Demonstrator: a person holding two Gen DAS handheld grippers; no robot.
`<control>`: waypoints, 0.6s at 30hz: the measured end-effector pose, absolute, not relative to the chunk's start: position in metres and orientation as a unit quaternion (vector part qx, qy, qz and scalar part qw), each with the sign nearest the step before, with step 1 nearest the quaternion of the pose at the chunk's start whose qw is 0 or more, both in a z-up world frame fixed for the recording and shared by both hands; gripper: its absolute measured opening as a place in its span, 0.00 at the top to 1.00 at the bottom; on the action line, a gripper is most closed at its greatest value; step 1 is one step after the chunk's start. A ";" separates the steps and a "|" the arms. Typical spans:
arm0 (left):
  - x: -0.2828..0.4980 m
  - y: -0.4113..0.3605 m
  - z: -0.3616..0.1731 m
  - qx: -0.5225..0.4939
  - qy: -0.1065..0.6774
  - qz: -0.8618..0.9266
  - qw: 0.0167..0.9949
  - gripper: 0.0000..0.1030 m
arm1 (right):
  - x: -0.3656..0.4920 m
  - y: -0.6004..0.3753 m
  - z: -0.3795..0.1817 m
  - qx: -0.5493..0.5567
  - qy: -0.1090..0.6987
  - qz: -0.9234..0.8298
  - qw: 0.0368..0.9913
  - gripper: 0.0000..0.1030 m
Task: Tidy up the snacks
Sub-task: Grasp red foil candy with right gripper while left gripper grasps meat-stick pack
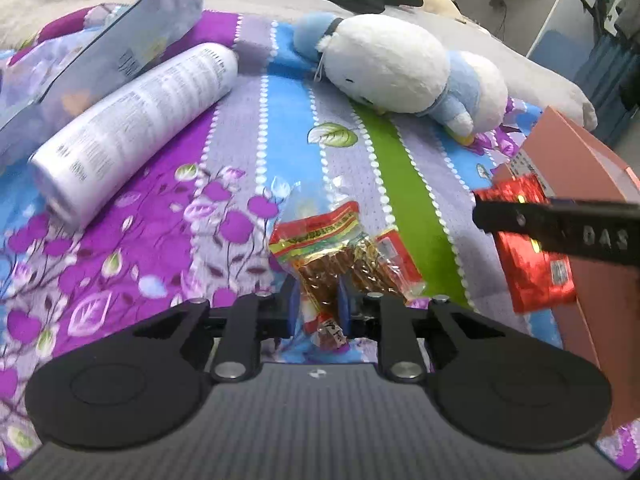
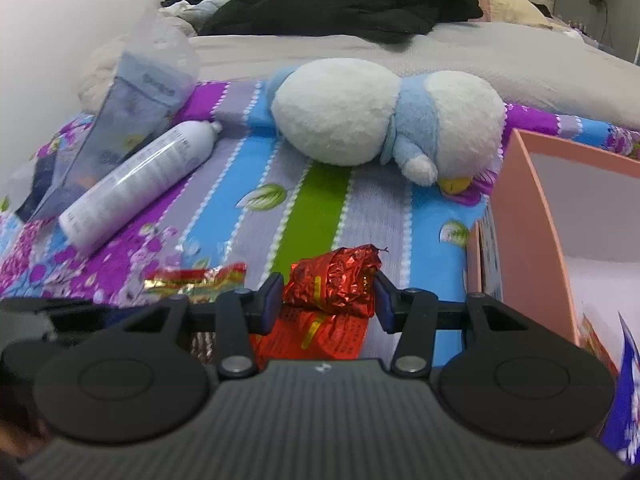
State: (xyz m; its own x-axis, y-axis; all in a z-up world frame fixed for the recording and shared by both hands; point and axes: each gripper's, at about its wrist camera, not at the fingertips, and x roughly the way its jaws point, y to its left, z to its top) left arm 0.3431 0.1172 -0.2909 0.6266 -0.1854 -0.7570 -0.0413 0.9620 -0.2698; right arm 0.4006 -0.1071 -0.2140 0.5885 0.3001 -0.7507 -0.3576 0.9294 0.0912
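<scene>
A clear snack packet [image 1: 320, 240] of brown sticks with a red and yellow label lies on the striped floral blanket [image 1: 280, 120]. My left gripper [image 1: 319, 300] is shut on its near end, with the blue pads pressing both sides. My right gripper [image 2: 329, 296] is shut on a crumpled red foil packet [image 2: 336, 280], held a little above the blanket. The left wrist view shows that red foil packet [image 1: 536, 280] at the right, beside an open pink box [image 1: 580, 168]. In the right wrist view the pink box [image 2: 520, 220] stands just right of the gripper, and the clear packet's label [image 2: 196, 278] shows at lower left.
A white bottle [image 1: 136, 120] lies on its side at the left, next to a pale blue pouch [image 1: 120, 40]. A white and blue plush toy [image 1: 400, 68] lies across the far side of the blanket. Black clothing [image 2: 340, 4] is heaped on the bed behind.
</scene>
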 end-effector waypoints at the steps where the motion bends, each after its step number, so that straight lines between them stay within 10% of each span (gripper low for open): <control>1: 0.340 0.119 -0.291 -0.140 0.431 -0.044 0.890 0.81 | 0.395 -0.108 -0.214 -0.033 0.414 0.185 0.890 0.52; 18: 0.279 0.151 -0.295 -0.273 0.418 -0.031 0.866 0.91 | 0.340 -0.089 -0.246 -0.055 0.398 0.218 0.889 0.52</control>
State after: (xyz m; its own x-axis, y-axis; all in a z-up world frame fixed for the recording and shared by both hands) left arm 0.2788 0.1508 -0.2955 0.6478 -0.2823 -0.7075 -0.1748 0.8489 -0.4988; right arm 0.3395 -0.0886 -0.2456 0.5877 0.3448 -0.7319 -0.4321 0.8986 0.0764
